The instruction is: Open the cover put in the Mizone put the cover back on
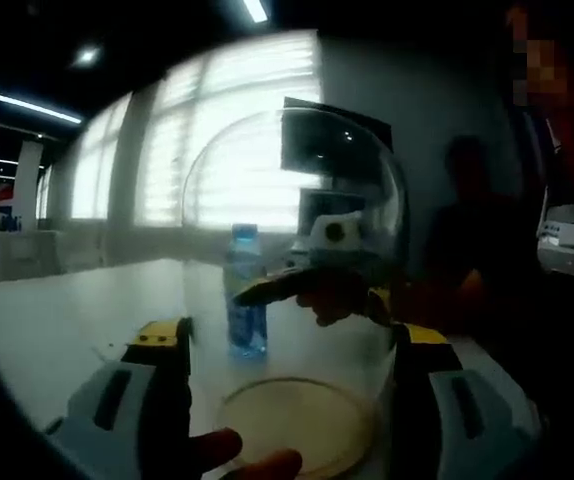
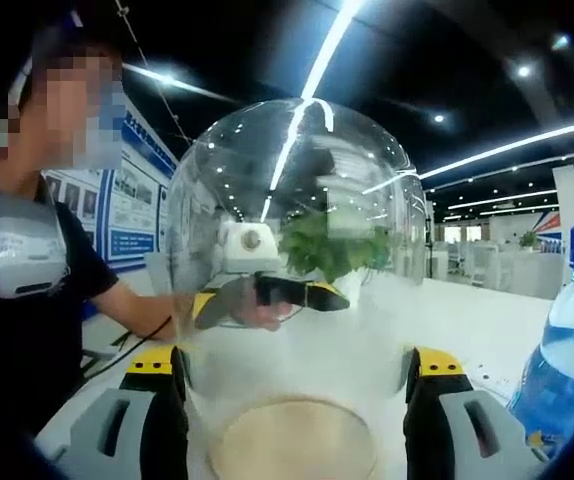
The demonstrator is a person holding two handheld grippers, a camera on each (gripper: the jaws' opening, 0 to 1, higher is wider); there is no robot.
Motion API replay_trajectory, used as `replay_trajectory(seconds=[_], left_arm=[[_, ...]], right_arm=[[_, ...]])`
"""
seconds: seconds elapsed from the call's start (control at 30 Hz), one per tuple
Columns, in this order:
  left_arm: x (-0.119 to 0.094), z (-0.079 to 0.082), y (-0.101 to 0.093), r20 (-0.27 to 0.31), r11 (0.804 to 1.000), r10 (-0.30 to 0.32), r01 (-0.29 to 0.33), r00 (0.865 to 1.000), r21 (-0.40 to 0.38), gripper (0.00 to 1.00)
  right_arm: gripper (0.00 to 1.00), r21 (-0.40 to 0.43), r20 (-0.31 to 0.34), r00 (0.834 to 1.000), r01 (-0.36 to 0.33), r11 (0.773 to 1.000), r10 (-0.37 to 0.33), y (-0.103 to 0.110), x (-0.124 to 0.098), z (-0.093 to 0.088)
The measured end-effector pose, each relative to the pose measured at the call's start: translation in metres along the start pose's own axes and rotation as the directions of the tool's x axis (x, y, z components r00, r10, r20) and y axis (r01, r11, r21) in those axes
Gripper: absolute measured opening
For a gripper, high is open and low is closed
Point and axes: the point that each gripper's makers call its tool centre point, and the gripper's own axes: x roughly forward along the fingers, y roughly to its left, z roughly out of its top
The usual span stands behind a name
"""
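The cover [image 1: 292, 270] is a clear, smooth glass dome, rounded end up, long axis upright, held above the white tabletop [image 1: 57, 320]. The left claw [image 1: 292, 400] and the right claw [image 2: 295, 405] each pinch it, one jaw against either side wall. A round tan base disc [image 1: 297, 420] shows through the glass. The Mizone bottle [image 1: 246, 290], translucent blue plastic with a blue cap, stands upright on the tabletop beyond the dome.

Clear glass dome cover [image 1: 292, 270] upright on table; blue-capped Mizone bottle [image 1: 246, 292] seemingly behind it.
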Motion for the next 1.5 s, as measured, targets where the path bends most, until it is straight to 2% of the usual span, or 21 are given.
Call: replay_trajectory(seconds=[0.3, 0.43, 1.2, 1.5], left_arm=[[0.0, 0.007, -0.001, 0.023, 1.0, 0.005, -0.004, 1.0, -0.03, 0.68], [0.0, 0.01, -0.003, 0.008, 1.0, 0.006, -0.005, 1.0, -0.017, 0.68], [-0.008, 0.031, -0.014, 0.02, 1.0, 0.0, 0.0, 1.0, 0.016, 0.69], [-0.01, 0.032, -0.022, 0.01, 1.0, 0.002, -0.003, 1.0, 0.013, 0.7]], right_arm=[[0.84, 0.031, 0.026, 1.0, 0.0, 1.0, -0.001, -0.001, -0.001, 0.009], [0.84, 0.02, 0.024, 1.0, 0.0, 1.0, 0.0, 0.001, -0.001, 0.012], [0.84, 0.011, 0.035, 0.999, 0.004, 1.0, -0.004, 0.015, 0.001, 0.029], [0.84, 0.008, 0.021, 1.0, 0.004, 1.0, -0.005, 0.025, 0.001, 0.031]])
